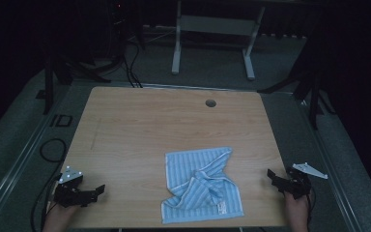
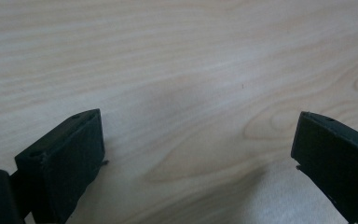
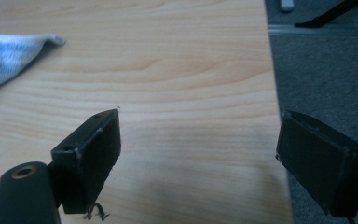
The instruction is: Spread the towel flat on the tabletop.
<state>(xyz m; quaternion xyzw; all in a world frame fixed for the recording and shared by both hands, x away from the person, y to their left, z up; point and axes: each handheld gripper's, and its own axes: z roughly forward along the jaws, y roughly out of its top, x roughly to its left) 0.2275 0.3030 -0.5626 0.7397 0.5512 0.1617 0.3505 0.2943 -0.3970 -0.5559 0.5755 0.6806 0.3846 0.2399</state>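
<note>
**Crumpled towel, both grippers wide and waiting**

The towel (image 1: 202, 186) lies rumpled near the front edge of the table (image 1: 140, 121), its lower left part folded over itself, between the two grippers and apart from both. In the right gripper view one corner of it (image 3: 9, 56) shows at the upper left, well short of the jaws.

Risks, as I judge them: the folded-over layers could be pinched together, so a lift would drag the whole bundle instead of opening it out. A bite taken too low could scrape the pads on the wood and push the cloth instead of catching it. The towel also sits close to the front edge, and a sideways tug might pull it off. The high view is dim, so exactly which layer lies on top is hard to tell.

The left gripper (image 1: 92, 192) sits low at the table's front left corner, pointing right toward the towel, jaws spread with bare wood between them. The right gripper (image 1: 273, 177) hangs at the front right edge, pointing left, jaws likewise apart and holding nothing; one jaw is over the table, the other beyond its edge above the floor (image 3: 326, 70).
</note>
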